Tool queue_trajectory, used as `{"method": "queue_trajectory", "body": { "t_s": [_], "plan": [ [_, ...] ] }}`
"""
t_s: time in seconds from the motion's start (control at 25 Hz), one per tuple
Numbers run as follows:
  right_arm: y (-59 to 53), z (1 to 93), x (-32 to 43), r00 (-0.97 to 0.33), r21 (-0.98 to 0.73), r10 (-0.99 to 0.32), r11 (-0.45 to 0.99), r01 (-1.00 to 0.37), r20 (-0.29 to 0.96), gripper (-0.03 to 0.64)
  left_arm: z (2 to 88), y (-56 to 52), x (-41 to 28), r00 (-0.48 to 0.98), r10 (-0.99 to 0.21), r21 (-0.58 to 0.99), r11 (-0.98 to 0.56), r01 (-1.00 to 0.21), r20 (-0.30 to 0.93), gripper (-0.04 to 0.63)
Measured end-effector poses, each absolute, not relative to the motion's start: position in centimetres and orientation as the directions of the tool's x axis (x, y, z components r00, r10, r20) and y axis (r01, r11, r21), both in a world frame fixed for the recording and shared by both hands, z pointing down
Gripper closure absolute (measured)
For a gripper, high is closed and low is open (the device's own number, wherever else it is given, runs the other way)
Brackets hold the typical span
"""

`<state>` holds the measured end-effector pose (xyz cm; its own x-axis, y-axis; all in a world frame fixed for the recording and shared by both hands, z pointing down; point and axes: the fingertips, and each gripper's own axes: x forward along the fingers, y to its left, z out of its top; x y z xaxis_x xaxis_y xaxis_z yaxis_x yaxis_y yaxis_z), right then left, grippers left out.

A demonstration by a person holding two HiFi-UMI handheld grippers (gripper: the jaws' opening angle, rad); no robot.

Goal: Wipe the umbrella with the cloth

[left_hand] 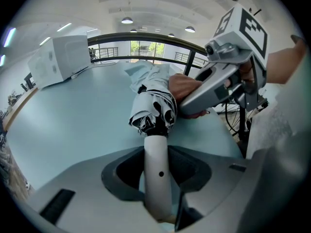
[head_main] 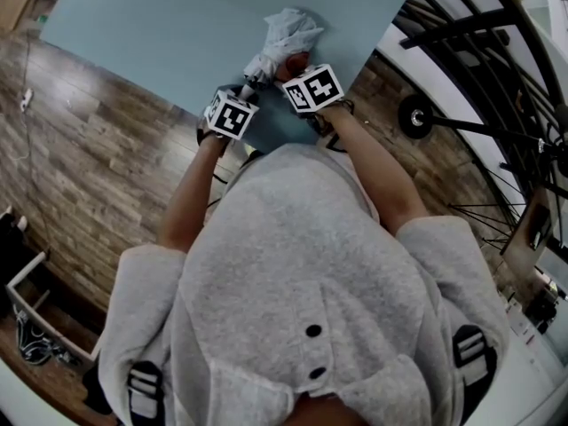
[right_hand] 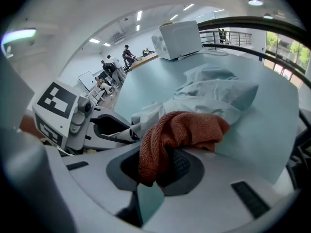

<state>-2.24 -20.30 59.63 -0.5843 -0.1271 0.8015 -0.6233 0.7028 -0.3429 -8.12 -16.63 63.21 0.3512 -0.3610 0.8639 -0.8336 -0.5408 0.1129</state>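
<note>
A folded pale umbrella [head_main: 286, 35] lies on the light blue table [head_main: 160, 34]. My left gripper [left_hand: 158, 171] is shut on the umbrella's white handle [left_hand: 157, 171], and the bunched canopy [left_hand: 155, 106] lies just beyond the jaws. My right gripper [right_hand: 163, 166] is shut on an orange-red cloth [right_hand: 177, 135], which rests against the umbrella's fabric [right_hand: 214, 93]. In the head view the two grippers sit side by side at the table's near edge, the left gripper [head_main: 240, 96] left of the right gripper [head_main: 297, 69]. The cloth [left_hand: 184, 89] shows under the right gripper in the left gripper view.
A white box-shaped appliance [left_hand: 60, 57] stands at the table's far side. A dark railing [left_hand: 146, 38] runs behind the table. A bicycle wheel [head_main: 524, 105] stands to the right over the wooden floor [head_main: 98, 140]. People are far off in the room [right_hand: 114, 64].
</note>
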Motion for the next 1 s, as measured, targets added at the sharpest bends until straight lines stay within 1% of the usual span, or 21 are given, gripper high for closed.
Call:
{"method": "queue_trajectory", "body": {
  "t_s": [0.08,0.36,0.56,0.88,1.0],
  "plan": [
    [-19.8,59.4,-2.3,-0.599,-0.375,-0.098,0.698,-0.61,0.794,0.541,63.3,-16.5,-7.7,0.362,-0.358,0.124,-0.542,-0.831,0.861,0.439],
    [-18.7,58.9,-3.7,-0.62,-0.414,-0.082,0.676,-0.609,0.78,0.541,63.2,-16.6,-8.1,0.359,-0.364,0.119,-0.541,-0.833,0.859,0.439],
    [-18.1,57.9,-4.3,-0.663,-0.491,-0.033,0.644,-0.586,0.748,0.541,63.2,-16.3,-8.1,0.365,-0.363,0.128,-0.537,-0.834,0.857,0.439],
    [-18.1,54.7,-7.2,-0.804,-0.699,0.054,0.529,-0.481,0.593,0.541,63.2,-16.4,-8.0,0.367,-0.366,0.129,-0.536,-0.834,0.855,0.439],
    [-18.7,53.0,-8.5,-0.865,-0.777,0.073,0.481,-0.406,0.497,0.541,63.2,-16.5,-8.0,0.369,-0.365,0.13,-0.537,-0.833,0.855,0.439]
  ]
}}
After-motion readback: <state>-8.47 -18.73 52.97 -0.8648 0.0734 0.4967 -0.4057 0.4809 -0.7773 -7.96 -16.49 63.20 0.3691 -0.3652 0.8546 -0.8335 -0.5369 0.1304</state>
